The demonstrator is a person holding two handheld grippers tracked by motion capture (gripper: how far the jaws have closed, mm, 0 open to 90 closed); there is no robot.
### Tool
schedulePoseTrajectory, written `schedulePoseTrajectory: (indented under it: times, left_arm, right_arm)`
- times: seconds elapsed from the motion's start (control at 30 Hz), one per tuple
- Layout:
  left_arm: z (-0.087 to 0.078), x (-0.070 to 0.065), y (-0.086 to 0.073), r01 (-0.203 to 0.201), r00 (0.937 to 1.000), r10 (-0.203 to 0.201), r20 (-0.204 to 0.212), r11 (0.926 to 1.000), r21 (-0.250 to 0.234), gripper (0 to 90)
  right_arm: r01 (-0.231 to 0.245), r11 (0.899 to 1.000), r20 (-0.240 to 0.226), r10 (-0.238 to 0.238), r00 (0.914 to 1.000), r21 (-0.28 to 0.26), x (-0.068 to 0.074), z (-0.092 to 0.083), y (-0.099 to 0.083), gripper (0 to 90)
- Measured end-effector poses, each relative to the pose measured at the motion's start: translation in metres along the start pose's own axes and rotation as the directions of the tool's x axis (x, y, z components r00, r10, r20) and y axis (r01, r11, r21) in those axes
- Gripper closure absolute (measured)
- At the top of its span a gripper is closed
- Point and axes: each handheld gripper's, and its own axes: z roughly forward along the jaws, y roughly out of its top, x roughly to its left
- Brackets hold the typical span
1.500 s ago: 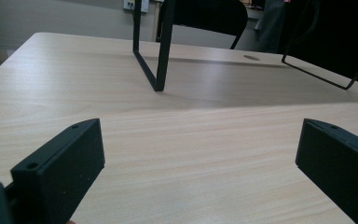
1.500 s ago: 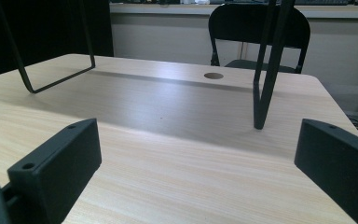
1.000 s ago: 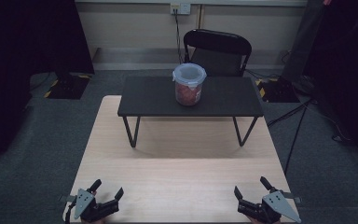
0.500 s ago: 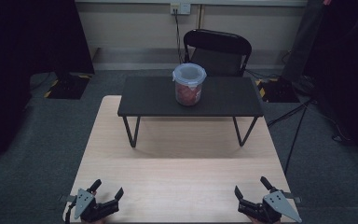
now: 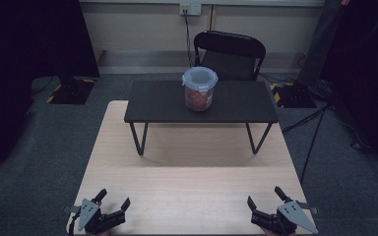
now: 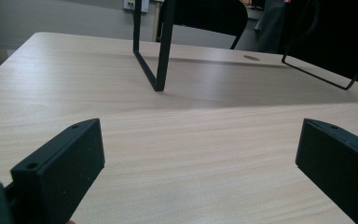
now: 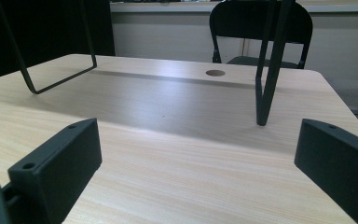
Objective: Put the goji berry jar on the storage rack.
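left gripper (image 5: 113,201) – fingers wide, empty | right gripper (image 5: 265,196) – same | pale woodgrain table (image 5: 192,172)

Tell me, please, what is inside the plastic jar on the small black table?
The clear jar on the black table holds something reddish in its lower part. What it is cannot be told: the whitish lid covers the top and the wall blurs it.

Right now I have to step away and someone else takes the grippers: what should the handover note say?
Left gripper: open, holding nothing, low at the near left edge of the wooden table.
Right gripper: open, holding nothing, at the near right edge.
Lidded container with reddish contents: upright on the black raised stand at the table's far side, lid on.
Done: nothing visible.
Left: probably reach for the container and handle it.
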Motion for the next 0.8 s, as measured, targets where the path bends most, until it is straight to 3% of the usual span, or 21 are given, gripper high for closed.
schedulePoseTrajectory:
  times: [0.8]
  left_arm:
    - [0.0, 0.0001, 0.0001, -0.005, 1.0, 0.005, 0.002, 1.0, 0.001, 0.3]
  right_arm:
    - [-0.007, 1.0, 0.001, 0.007, 1.0, -0.01, -0.0006, -0.0028, 0.0002, 0.0]
